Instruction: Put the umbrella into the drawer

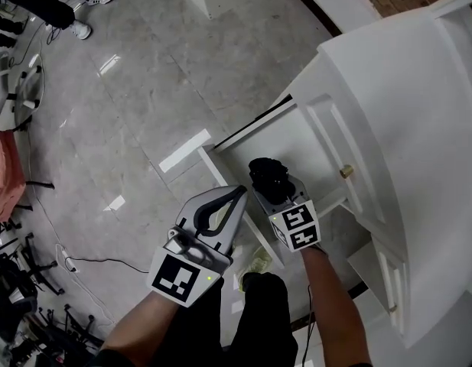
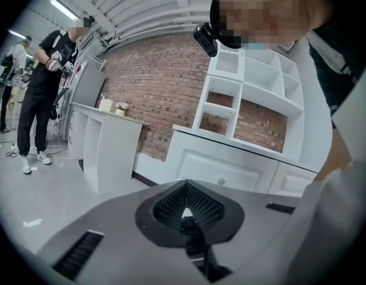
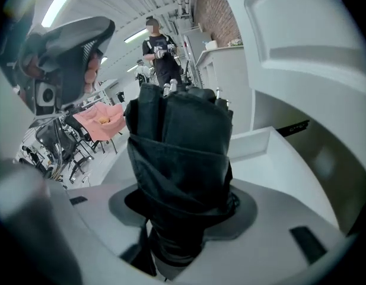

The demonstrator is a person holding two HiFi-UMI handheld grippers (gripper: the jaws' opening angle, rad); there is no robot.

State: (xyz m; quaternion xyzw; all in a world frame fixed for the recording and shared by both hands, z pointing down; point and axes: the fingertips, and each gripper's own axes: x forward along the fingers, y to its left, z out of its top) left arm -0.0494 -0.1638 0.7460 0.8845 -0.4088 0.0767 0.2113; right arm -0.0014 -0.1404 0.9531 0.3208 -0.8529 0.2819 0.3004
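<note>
A folded black umbrella [image 1: 268, 177] stands up out of my right gripper [image 1: 274, 188], which is shut on its lower end. In the right gripper view the umbrella [image 3: 180, 153] fills the middle and hides the pads of the right gripper [image 3: 183, 209]. It hangs over the open white drawer [image 1: 306, 138], whose inside [image 3: 271, 153] shows behind it. My left gripper [image 1: 237, 196] is just left of the umbrella, beside the drawer's near wall. In its own view the left gripper [image 2: 185, 187] has its tips together and holds nothing.
The white cabinet [image 1: 404, 121] rises at the right, with a brass knob [image 1: 346, 172] and a lower drawer [image 1: 381, 274] ajar. A cable [image 1: 86, 261] and a pink cloth [image 1: 2, 174] lie at the left on the grey floor. A person [image 2: 46, 88] stands by a white counter [image 2: 105, 147].
</note>
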